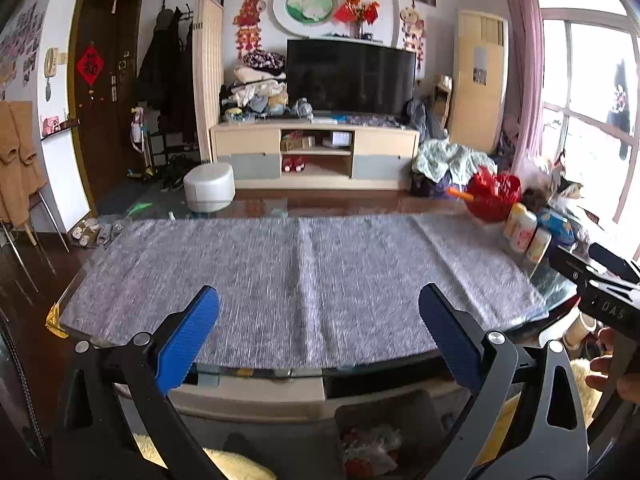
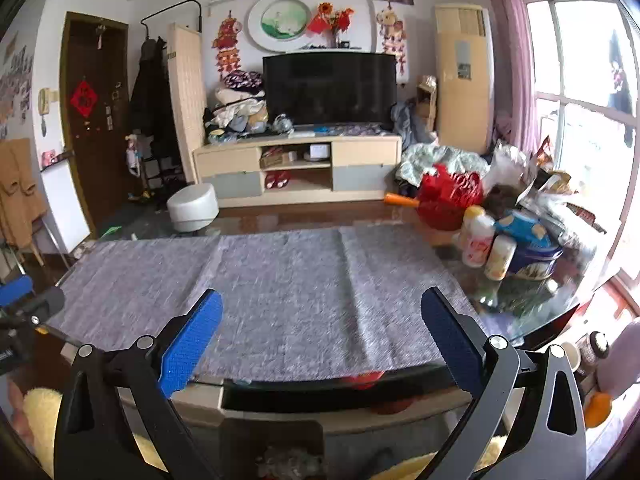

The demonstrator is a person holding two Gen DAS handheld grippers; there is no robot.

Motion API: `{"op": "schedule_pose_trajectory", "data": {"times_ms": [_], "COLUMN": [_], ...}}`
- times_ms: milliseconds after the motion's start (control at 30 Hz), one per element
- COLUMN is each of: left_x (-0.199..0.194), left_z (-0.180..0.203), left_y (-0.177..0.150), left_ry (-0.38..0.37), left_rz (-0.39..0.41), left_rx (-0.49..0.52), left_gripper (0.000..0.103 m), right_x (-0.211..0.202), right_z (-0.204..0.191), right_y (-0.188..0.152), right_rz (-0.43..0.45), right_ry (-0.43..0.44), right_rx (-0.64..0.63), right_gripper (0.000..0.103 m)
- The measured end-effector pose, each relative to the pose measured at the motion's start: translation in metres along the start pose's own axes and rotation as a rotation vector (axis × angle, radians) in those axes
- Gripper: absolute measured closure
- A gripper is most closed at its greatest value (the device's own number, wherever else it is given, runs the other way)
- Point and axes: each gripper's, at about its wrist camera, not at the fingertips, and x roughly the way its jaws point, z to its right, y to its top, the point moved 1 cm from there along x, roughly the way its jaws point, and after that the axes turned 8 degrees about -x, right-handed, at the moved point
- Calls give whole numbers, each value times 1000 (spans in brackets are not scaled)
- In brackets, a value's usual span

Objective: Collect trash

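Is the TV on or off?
Off: the TV on the stand shows a uniformly dark screen with only faint room reflections in both views.

Glass-topped counter (image 2: 520, 304) fills lower middle of both views. Grey woven cloth (image 2: 280, 292) lies flat over most of it, creased in two lines. At right of frame, on bare glass: red basket (image 2: 448, 200), three small bottles (image 2: 480, 244) together, blue tin (image 2: 536, 260) beside them.
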Motion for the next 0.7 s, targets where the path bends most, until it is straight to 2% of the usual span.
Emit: {"op": "schedule_pose_trajectory", "data": {"times_ms": [233,367,700], "left_x": [-5,-6,-9], "left_z": [2,-3,-5], "left_y": [10,9,7], "left_ry": [8,-2,12], "left_rz": [38,35,32], "left_rx": [-7,-44,-39], "left_gripper": [8,8,8], "right_x": [-5,-7,-5], "right_z": [2,1,-14], "right_y": [3,0,0], "right_rz": [12,1,-25], "right_ry": [-11,25,3], "right_rx": [5,36,-30], "right_gripper": [3,3,3]}}
